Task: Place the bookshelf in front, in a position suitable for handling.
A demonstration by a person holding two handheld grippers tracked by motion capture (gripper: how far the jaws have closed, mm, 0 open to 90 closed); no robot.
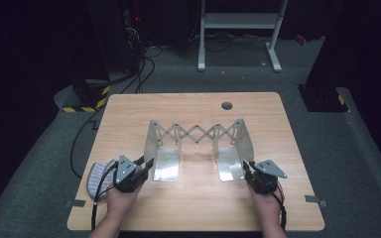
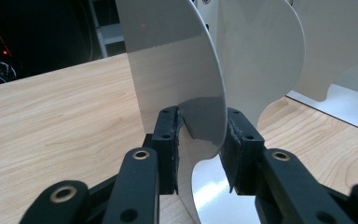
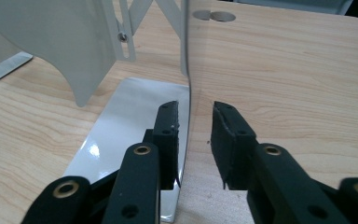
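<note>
An expandable metal rack (image 1: 197, 144) with a scissor lattice across its back stands upright near the middle of the tabletop (image 1: 188, 203). Its long axis runs left to right across the tabletop, with one upright end plate at each end and a flat foot reaching toward the person from each plate.

Left gripper (image 1: 146, 166): placed at the near edge of the left end plate (image 2: 177, 79). In the left gripper view the plate edge stands between the fingers (image 2: 168, 140). A narrow gap is seen on the left finger's side; the right finger (image 2: 240, 144) lies close against the plate, contact not certain. Fingers recorded as apart, nothing clamped.

Right gripper (image 1: 248, 168): placed at the near edge of the right end plate (image 3: 185, 60). In the right gripper view the plate is seen edge-on between the fingers (image 3: 168, 135), close to the left finger, with a clear gap to the right one (image 3: 228, 140). Fingers apart, no grip.

A patterned cloth item (image 1: 96, 177) lies beside the left gripper, apart from the rack.

Judgement: each plate lies straight ahead of its own gripper, so both hands are equally near. Any stretch or squeeze of the lattice would be made along the long axis, the plates being clamped first.
</note>
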